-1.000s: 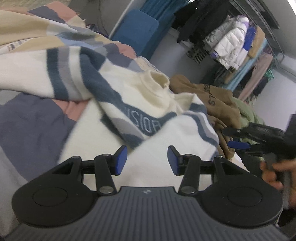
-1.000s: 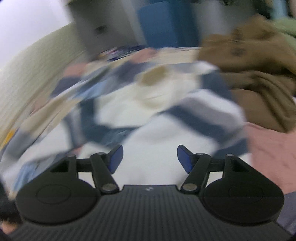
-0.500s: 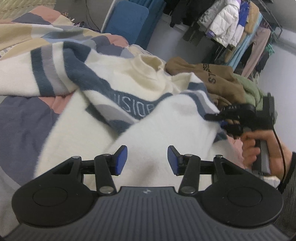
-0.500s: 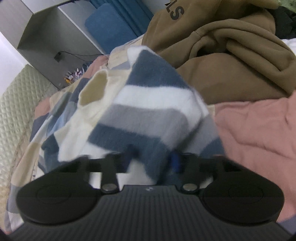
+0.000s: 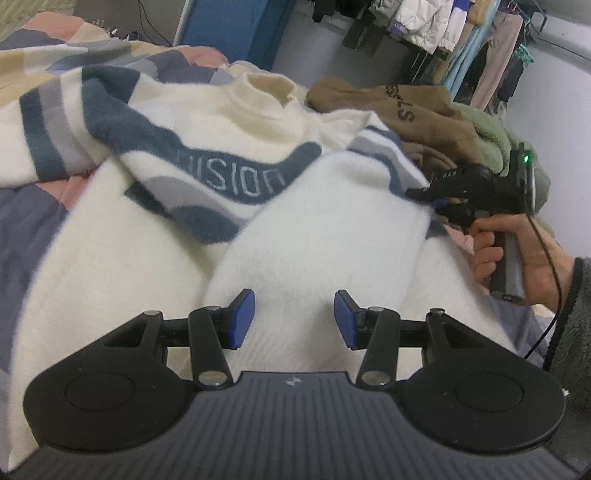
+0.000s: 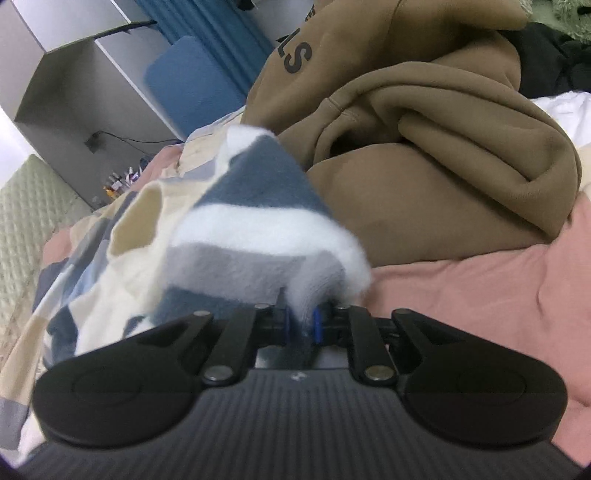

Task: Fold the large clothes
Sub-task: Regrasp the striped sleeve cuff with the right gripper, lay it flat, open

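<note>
A cream sweater (image 5: 258, 221) with navy and grey stripes and a stand-up collar lies spread on the bed. My left gripper (image 5: 294, 319) hovers open over its white body, with nothing between the blue pads. My right gripper (image 6: 301, 325) is closing its jaws on a striped fold of the sweater (image 6: 251, 236), and the fabric is pinched between the pads. In the left wrist view the right gripper (image 5: 424, 194) bites the sweater's right edge, held by a hand (image 5: 495, 251).
A brown hoodie (image 6: 424, 147) is heaped just beyond the right gripper, also the brown hoodie (image 5: 417, 114) with a green garment behind it. A pink and patchwork bedspread (image 6: 480, 295) lies underneath. A clothes rack (image 5: 461, 29) and blue panel (image 5: 229, 29) stand behind.
The right gripper came down to the sweater's striped edge and closed on it. The left gripper moved in lower over the white body, still open.
</note>
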Demonstrator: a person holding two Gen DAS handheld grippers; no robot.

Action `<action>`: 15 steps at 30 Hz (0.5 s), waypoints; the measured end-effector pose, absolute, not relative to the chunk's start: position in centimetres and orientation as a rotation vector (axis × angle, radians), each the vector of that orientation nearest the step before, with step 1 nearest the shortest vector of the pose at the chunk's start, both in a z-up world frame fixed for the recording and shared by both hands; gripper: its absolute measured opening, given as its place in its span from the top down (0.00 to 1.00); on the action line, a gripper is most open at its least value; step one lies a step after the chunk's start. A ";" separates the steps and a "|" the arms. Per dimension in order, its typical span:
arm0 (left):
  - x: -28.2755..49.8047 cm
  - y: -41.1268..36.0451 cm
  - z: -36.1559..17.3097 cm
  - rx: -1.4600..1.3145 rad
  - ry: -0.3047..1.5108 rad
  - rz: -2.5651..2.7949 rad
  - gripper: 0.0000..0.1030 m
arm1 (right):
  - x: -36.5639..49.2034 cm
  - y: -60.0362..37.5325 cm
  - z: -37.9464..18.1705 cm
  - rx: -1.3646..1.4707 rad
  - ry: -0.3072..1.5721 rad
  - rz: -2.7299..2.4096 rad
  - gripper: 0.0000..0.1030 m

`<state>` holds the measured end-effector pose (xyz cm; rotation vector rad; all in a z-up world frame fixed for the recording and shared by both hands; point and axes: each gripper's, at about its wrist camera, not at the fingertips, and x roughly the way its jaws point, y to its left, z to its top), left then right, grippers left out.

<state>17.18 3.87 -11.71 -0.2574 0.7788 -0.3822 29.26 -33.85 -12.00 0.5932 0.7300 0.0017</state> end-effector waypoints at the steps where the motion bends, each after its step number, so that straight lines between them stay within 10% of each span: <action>1: 17.2 3.9 -11.9 -0.257 0.780 -0.381 0.48 | 29.3 -33.7 -11.8 0.570 0.739 0.007 0.84; 7: 17.3 4.0 -11.6 -0.255 0.780 -0.373 0.48 | 27.9 -32.9 -10.3 0.446 0.785 0.021 0.68; 11: 16.8 3.9 -11.5 -0.246 0.780 -0.368 0.48 | 26.3 -31.5 -7.9 0.344 0.797 0.030 0.40; 15: 16.9 3.8 -11.4 -0.247 0.782 -0.363 0.48 | 23.7 -29.3 -5.4 0.282 0.745 0.081 0.41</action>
